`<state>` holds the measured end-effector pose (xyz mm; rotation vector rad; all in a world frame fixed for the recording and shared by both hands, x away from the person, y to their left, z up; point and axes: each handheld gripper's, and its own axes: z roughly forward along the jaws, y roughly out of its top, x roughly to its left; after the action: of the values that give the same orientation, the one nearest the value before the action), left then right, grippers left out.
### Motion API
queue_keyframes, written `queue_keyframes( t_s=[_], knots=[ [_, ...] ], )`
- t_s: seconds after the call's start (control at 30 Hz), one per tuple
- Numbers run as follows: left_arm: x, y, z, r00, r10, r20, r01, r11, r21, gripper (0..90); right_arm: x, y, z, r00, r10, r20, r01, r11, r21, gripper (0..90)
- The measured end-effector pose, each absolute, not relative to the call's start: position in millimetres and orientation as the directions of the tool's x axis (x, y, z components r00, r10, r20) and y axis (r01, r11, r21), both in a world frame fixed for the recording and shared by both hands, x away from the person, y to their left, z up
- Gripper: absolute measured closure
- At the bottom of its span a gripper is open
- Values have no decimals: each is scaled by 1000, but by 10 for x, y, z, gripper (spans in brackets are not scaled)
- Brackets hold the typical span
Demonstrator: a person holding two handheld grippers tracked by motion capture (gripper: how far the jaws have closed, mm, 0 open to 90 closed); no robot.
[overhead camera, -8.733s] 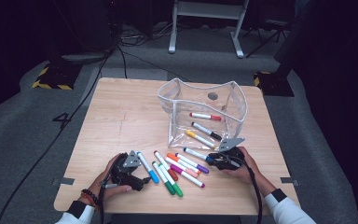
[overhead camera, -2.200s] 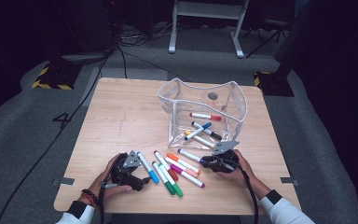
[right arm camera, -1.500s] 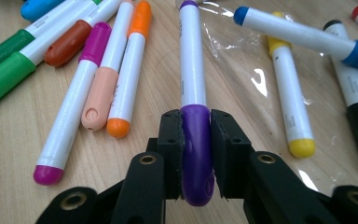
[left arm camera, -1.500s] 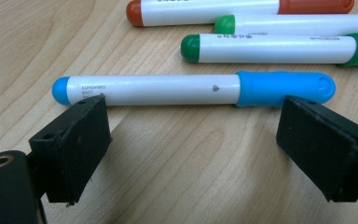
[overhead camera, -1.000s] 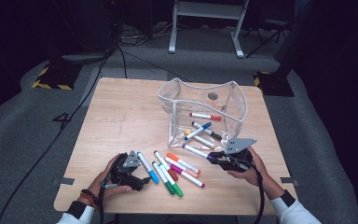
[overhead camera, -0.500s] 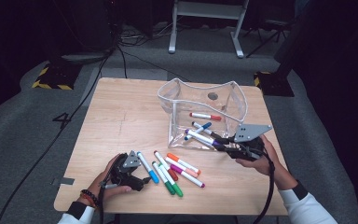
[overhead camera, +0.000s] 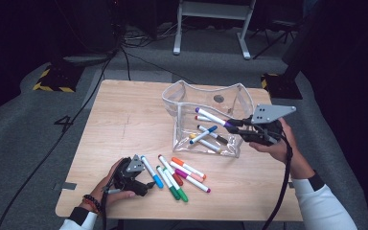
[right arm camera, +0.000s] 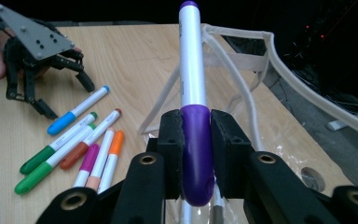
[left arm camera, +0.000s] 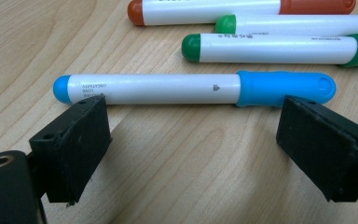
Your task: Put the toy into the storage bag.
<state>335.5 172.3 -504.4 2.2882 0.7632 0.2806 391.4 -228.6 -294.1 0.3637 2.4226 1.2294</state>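
while the right gripper [overhead camera: 234, 125] hangs above the clear pouch [overhead camera: 206, 98], its jaws are clamped on the cap end of a purple marker [right arm camera: 192, 100], whose white barrel points out over the pouch's open rim; several markers lie inside the pouch; the left gripper [left arm camera: 191, 140] rests on the wooden table [overhead camera: 124, 120] with its jaws spread wide and nothing between them, just beside a blue marker [left arm camera: 191, 88]; green, brown, orange and pink markers lie near it.
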Motion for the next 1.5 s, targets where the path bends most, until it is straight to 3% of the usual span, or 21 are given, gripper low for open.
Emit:
queue_keyframes(
  t_s=[0.27,0.7,1.2,1.5],
  knots=[
    [3356,1723,-5044,803,596,-15,445,-583,680,101,4316,-2281,-2805,-859,460,-223,102,582,807,751],
    [3366,1725,-5045,808,588,-14,439,-586,681,101,4974,-2171,-3096,-842,523,-133,294,651,700,751],
    [3364,1725,-5045,808,589,-15,440,-586,681,101,5000,-1964,-3265,-885,461,-65,359,764,536,750],
    [3366,1725,-5045,809,588,-13,438,-587,681,101,4951,-1934,-3291,-928,372,-18,315,811,493,745]
  ],
)
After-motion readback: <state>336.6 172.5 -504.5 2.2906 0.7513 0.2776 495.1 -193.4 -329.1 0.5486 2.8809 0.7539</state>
